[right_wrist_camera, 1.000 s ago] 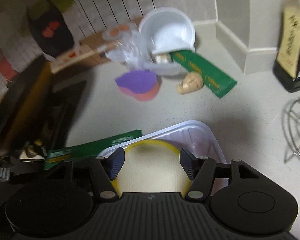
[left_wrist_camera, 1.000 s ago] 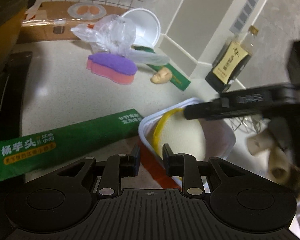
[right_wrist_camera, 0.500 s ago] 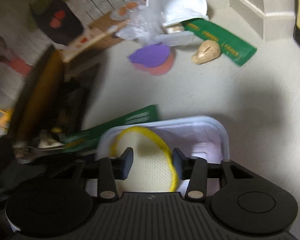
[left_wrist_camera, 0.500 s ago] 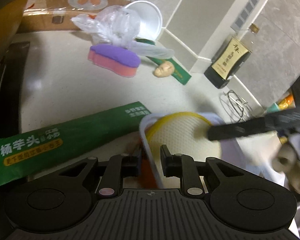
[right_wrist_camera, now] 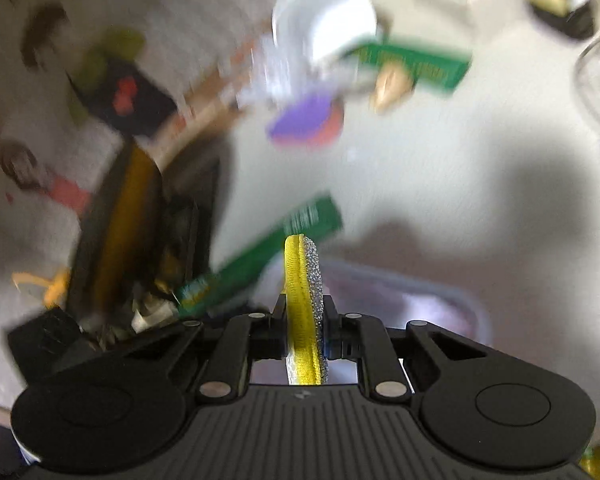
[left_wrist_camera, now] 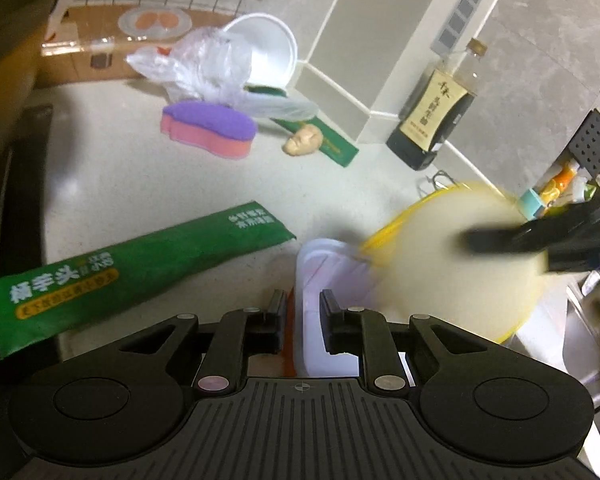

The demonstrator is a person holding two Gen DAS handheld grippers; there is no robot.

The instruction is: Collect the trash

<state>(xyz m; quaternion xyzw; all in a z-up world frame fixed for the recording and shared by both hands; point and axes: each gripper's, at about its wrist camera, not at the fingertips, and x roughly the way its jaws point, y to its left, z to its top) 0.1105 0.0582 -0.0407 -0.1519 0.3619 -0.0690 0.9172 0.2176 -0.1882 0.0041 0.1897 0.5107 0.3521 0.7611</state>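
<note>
Left wrist view: the left gripper (left_wrist_camera: pixel 302 322) sits at 6 o'clock, its jaws narrowly apart and closing on the near wall of the white plastic tray (left_wrist_camera: pixel 320 264), which stands between the pads; actual contact cannot be confirmed. At 3 o'clock the right gripper (left_wrist_camera: pixel 500 238), blurred, carries the round yellow-rimmed scouring pad (left_wrist_camera: pixel 440 256) lifted above the tray's far side. A long green wrapper (left_wrist_camera: pixel 140 268) lies flat on the pale worktop (left_wrist_camera: pixel 108 168) at 9 o'clock, just beside the tray. At 11 o'clock lie a purple-and-pink sponge (left_wrist_camera: pixel 210 128), a crumpled clear plastic bag (left_wrist_camera: pixel 204 64) and a tipped white bowl (left_wrist_camera: pixel 268 52); a piece of ginger (left_wrist_camera: pixel 302 140) rests against a second green wrapper (left_wrist_camera: pixel 334 146) at 12 o'clock. A dark sauce bottle (left_wrist_camera: pixel 436 120) stands upright at 2 o'clock. Right wrist view, heavily blurred: the right gripper's jaws are nearly together and closing, pinching the scouring pad edge-on and upright at 6 o'clock, with the tray below and behind it.
</note>
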